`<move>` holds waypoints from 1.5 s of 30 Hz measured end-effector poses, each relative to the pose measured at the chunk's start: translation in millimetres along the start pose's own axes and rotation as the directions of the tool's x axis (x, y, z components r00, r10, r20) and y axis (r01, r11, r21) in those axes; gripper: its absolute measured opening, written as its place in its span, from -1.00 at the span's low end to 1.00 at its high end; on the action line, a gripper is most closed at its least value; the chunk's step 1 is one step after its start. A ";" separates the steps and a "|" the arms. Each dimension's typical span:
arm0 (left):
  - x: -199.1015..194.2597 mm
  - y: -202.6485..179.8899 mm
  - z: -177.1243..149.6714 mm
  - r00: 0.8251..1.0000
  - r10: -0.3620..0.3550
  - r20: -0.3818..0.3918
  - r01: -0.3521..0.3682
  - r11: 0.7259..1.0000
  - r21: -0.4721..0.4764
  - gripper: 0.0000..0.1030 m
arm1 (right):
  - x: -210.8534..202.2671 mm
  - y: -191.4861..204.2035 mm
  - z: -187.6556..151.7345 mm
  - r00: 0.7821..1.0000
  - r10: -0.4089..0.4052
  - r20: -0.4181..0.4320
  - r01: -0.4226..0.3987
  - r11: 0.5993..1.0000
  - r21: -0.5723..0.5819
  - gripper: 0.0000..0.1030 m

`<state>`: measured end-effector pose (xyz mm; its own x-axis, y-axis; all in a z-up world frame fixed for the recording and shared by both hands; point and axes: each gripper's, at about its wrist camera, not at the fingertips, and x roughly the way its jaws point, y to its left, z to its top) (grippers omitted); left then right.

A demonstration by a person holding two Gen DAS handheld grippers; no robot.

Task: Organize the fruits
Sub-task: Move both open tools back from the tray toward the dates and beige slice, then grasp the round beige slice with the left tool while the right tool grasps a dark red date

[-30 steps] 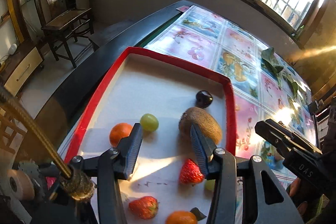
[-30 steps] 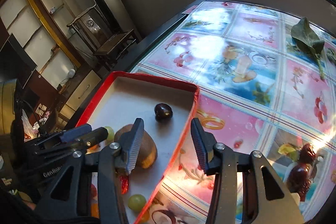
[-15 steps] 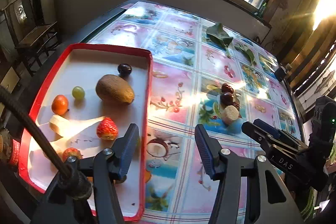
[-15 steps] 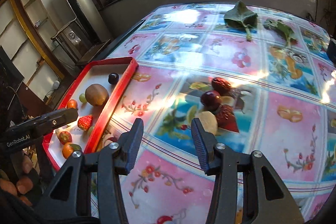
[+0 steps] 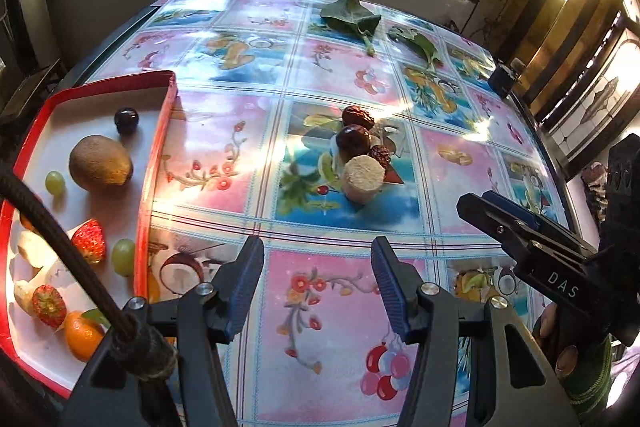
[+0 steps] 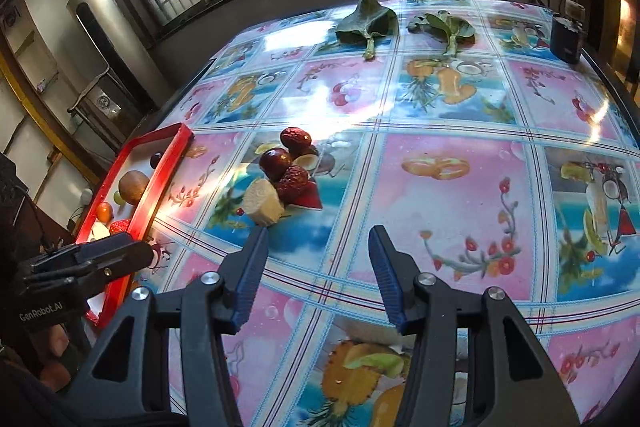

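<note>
A red-rimmed tray point(image 5: 160, 131) at the table's left holds a kiwi point(image 5: 100, 161), a dark grape point(image 5: 126, 119), green grapes point(image 5: 55, 182), strawberries point(image 5: 90, 240) and an orange point(image 5: 81, 335). Mid-table lies a small pile: three dark red dates point(image 5: 353, 141) and a pale cut banana piece point(image 5: 363, 177); the pile also shows in the right wrist view point(image 6: 276, 163). My left gripper point(image 5: 318, 283) is open and empty, above the cloth near the pile. My right gripper point(image 6: 318, 273) is open and empty, just short of the banana piece point(image 6: 262, 203).
Two green leaves point(image 6: 366, 23) lie at the table's far side. A dark jar point(image 6: 566, 37) stands at the far right corner. The flowered tablecloth point(image 6: 440, 219) covers the table. A chair and cabinet stand off the left edge.
Both grippers have swung right, away from the tray, and now face the date and banana pile in the middle of the table. Both stay open and empty.
</note>
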<state>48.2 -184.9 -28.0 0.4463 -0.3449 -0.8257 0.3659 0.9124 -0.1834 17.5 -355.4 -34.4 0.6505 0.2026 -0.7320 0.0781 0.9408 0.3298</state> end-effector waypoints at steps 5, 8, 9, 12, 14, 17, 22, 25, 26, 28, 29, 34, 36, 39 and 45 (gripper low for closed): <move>15.3 -14.1 8.7 1.000 -0.019 0.002 0.019 1.000 0.022 0.08 | -4.9 -11.5 -2.1 1.000 0.005 0.018 -0.006 1.000 0.012 0.04; 24.8 -18.5 15.2 0.999 -0.030 0.010 0.030 0.999 0.015 0.08 | -7.3 -19.6 -2.9 1.000 0.003 0.023 -0.004 1.000 0.024 0.04; 28.2 -19.8 17.5 0.999 -0.039 0.012 0.039 0.999 0.012 0.08 | -7.9 -22.0 -2.9 1.000 0.003 0.025 -0.004 1.000 0.028 0.04; 36.5 -24.8 23.3 0.998 -0.059 0.011 0.059 0.998 0.016 0.08 | -9.1 -26.9 -2.6 1.000 0.001 0.030 -0.002 0.999 0.032 0.04; 42.1 -28.2 27.3 0.998 -0.061 0.012 0.061 0.998 0.019 0.08 | -9.1 -30.5 -2.3 1.000 0.001 0.030 -0.002 0.999 0.040 0.04; 52.9 -33.4 33.6 0.998 -0.069 0.008 0.069 0.997 0.022 0.04 | -7.8 -36.0 -1.2 1.000 -0.001 0.029 -0.001 0.999 0.048 0.04; 65.9 -34.8 37.9 0.996 -0.091 -0.004 0.091 0.995 0.027 -0.41 | -4.3 -43.0 1.8 1.000 -0.008 0.022 0.006 0.998 0.058 0.04; 63.0 -27.8 35.9 0.996 -0.088 0.004 0.088 0.996 0.018 -0.40 | -0.7 -43.2 5.1 1.000 -0.008 0.019 0.007 0.998 0.060 0.04; 60.7 -24.3 34.7 0.996 -0.085 0.005 0.085 0.996 0.014 -0.40 | 1.2 -41.6 6.1 1.000 -0.006 0.017 0.005 0.998 0.057 0.04; 55.4 -15.4 30.8 0.997 -0.080 -0.002 0.080 0.997 0.001 -0.40 | 6.6 -36.0 8.6 1.000 0.003 0.011 -0.004 0.999 0.044 0.04; 52.0 -10.9 29.3 0.997 -0.076 -0.003 0.076 0.997 -0.004 -0.40 | 11.0 -31.8 10.3 1.000 0.009 0.005 -0.009 0.999 0.035 0.04; 27.6 10.0 20.5 0.998 -0.060 0.019 0.061 0.998 -0.033 -0.41 | 34.9 -6.0 19.5 0.999 0.042 -0.028 -0.043 0.999 -0.029 0.04; 19.6 15.4 18.1 0.998 -0.057 0.027 0.058 0.998 -0.039 -0.41 | 45.4 5.6 23.6 0.998 0.046 -0.042 -0.049 0.997 -0.066 0.04; 13.5 20.8 15.3 0.998 -0.062 0.030 0.063 0.997 -0.049 -0.41 | 59.0 17.5 28.6 0.997 0.053 -0.059 -0.059 0.993 -0.106 0.03; 7.6 26.4 9.0 0.997 -0.069 0.022 0.071 0.995 -0.067 -0.40 | 80.4 29.4 33.5 0.996 0.016 -0.083 -0.030 0.985 -0.171 -0.19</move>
<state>68.6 -165.4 -34.3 0.4378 -0.4121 -0.7991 0.3407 0.8985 -0.2767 97.3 -320.6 -63.6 0.5871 0.2392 -0.7734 -0.0720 0.9670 0.2445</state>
